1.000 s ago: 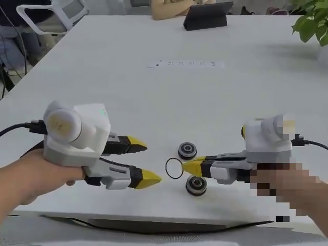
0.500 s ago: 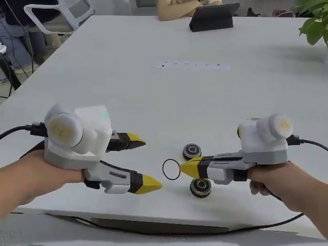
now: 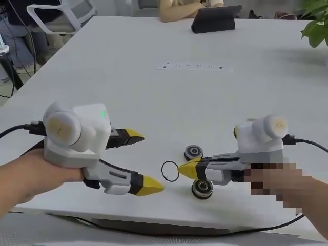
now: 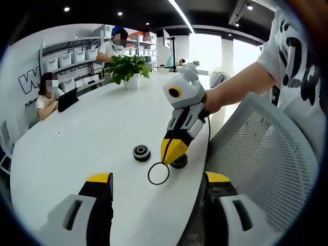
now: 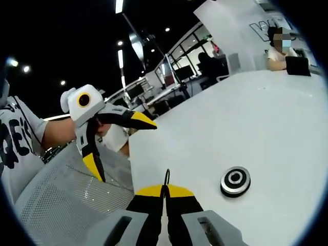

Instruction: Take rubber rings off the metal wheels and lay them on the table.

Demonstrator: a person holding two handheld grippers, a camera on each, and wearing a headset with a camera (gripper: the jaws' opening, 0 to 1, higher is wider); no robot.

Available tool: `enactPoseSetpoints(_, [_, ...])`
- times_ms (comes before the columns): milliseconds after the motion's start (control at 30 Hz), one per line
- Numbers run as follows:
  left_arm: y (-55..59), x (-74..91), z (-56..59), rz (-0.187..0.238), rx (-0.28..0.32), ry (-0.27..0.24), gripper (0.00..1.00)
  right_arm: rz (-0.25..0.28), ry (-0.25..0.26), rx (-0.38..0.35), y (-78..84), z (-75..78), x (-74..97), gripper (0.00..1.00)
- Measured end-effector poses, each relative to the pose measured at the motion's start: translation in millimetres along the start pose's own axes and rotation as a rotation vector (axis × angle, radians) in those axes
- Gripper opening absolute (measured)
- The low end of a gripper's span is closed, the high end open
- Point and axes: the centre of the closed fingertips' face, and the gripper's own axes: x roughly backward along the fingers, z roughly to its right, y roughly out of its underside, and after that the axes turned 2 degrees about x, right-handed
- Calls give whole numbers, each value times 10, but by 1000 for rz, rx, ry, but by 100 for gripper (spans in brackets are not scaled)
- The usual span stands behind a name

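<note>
My right gripper (image 3: 187, 169) is shut on a thin black rubber ring (image 3: 170, 171), which hangs from its yellow tips low over the white table (image 3: 154, 97), near the front edge. I cannot tell if the ring touches the table. Two metal wheels lie beside it, one behind the tips (image 3: 193, 151) and one under the gripper (image 3: 203, 188). My left gripper (image 3: 143, 160) is open and empty, left of the ring. In the left gripper view, the ring (image 4: 159, 173) dangles from the right gripper (image 4: 173, 149) beside a wheel (image 4: 141, 152). The right gripper view has the ring edge-on (image 5: 166, 177) and one wheel (image 5: 235, 180).
A white power strip (image 3: 189, 66) lies mid-table. A dark tablet (image 3: 212, 19) stands at the far end in front of a seated person. An office chair (image 3: 59, 15) is at the far left and a plant (image 3: 318, 23) at the far right. A mesh chair back (image 4: 256, 154) stands by the table's near edge.
The head camera has shifted a little. The right gripper keeps its hold on the ring in about the same place, and the left gripper stays open.
</note>
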Motion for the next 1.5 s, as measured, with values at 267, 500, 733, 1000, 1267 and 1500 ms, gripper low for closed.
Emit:
enactPoseSetpoints(267, [-3, 39, -17, 3, 8, -9, 75, -26, -8, -3, 50, 33, -64, 0])
enactPoseSetpoints(500, [-2, 73, -42, 6, 9, -22, 78, -48, -17, 9, 79, 47, -139, 0])
enactPoseSetpoints(733, [25, 94, -46, -1, 15, -26, 79, -47, -22, -3, 76, 74, -182, 0])
enactPoseSetpoints(1000, [30, 97, -63, -1, 23, -29, 79, -44, -19, -26, 82, 102, -228, 0])
enactPoseSetpoints(1267, [47, 85, -74, -5, 30, -27, 79, -59, 10, 6, 107, 163, -221, 0])
enactPoseSetpoints(1500, [40, 75, -91, -2, 30, -30, 79, -72, 27, 57, 123, 187, -222, 4])
